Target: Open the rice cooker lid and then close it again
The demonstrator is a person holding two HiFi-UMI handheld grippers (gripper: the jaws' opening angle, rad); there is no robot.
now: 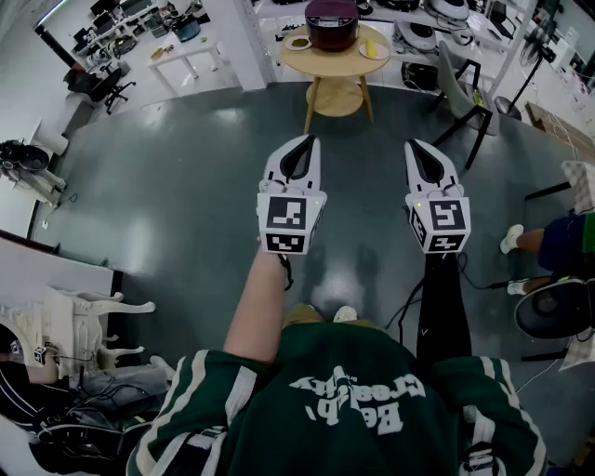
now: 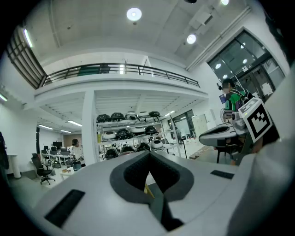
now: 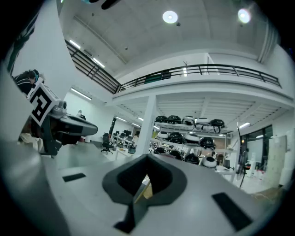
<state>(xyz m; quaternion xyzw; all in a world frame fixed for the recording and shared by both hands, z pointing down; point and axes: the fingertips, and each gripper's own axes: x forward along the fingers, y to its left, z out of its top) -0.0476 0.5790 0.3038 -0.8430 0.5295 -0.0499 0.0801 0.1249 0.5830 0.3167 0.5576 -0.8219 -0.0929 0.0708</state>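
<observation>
Grey-green floor [image 1: 186, 186] takes up most of the head view, a wide open stretch between the person and the furniture. An upper walkway [image 2: 124, 69] with a dark railing spans the hall in both gripper views. Under it stands a shelf rack [image 2: 129, 133] loaded with cookers (dark and white ones, too small to tell more).

Round wooden table [image 1: 339, 65] at top centre of the head view, grey chair [image 1: 460, 84] just to its right. Rice cooker [image 1: 332, 23], dark maroon, sits on the far half of the table with its lid [image 1: 331, 13] down. It is well apart from both tools.

Left gripper [image 1: 304, 141] and right gripper [image 1: 418, 146] are side by side, level, aimed toward the table, held out ahead of the person's green jersey [image 1: 353, 390]. Left gripper: jaws pressed together, nothing between them. Right gripper: same, tips meet and it holds nothing.

Small dish [image 1: 298, 42] on the table left of the cooker, and a plate [image 1: 374, 49] with something yellow on it to the right.
</observation>
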